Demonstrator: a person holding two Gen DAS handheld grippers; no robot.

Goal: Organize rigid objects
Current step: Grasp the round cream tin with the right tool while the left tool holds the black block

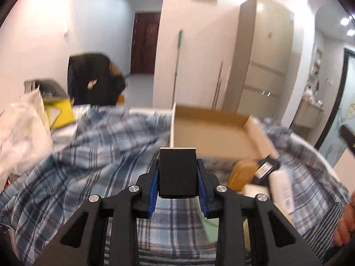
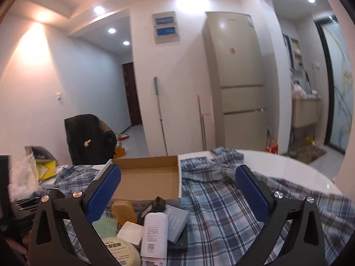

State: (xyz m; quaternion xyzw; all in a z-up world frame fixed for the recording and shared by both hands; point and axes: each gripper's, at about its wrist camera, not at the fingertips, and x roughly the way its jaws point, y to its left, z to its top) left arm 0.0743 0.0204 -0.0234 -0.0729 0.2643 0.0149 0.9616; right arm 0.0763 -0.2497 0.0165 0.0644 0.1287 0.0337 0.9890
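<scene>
My left gripper (image 1: 177, 177) is shut on a black rectangular box (image 1: 177, 170) and holds it above the plaid cloth, just short of the open cardboard box (image 1: 213, 133). My right gripper (image 2: 177, 190) is open and empty, above a pile of small items in front of the cardboard box (image 2: 148, 177): an orange block (image 2: 124, 212), a white remote (image 2: 154, 232), a grey-blue flat box (image 2: 177, 221), a white square case (image 2: 131, 232) and a round yellowish tin (image 2: 121, 251). The orange block (image 1: 241, 170) and white remote (image 1: 283, 188) also show in the left wrist view.
A blue plaid cloth (image 2: 221, 210) covers a white round table (image 2: 288, 166). White plastic bags (image 1: 22, 133) and a yellow box (image 1: 60, 113) lie at the left. A black chair (image 2: 88, 139), a fridge (image 2: 237, 84) and mops stand beyond.
</scene>
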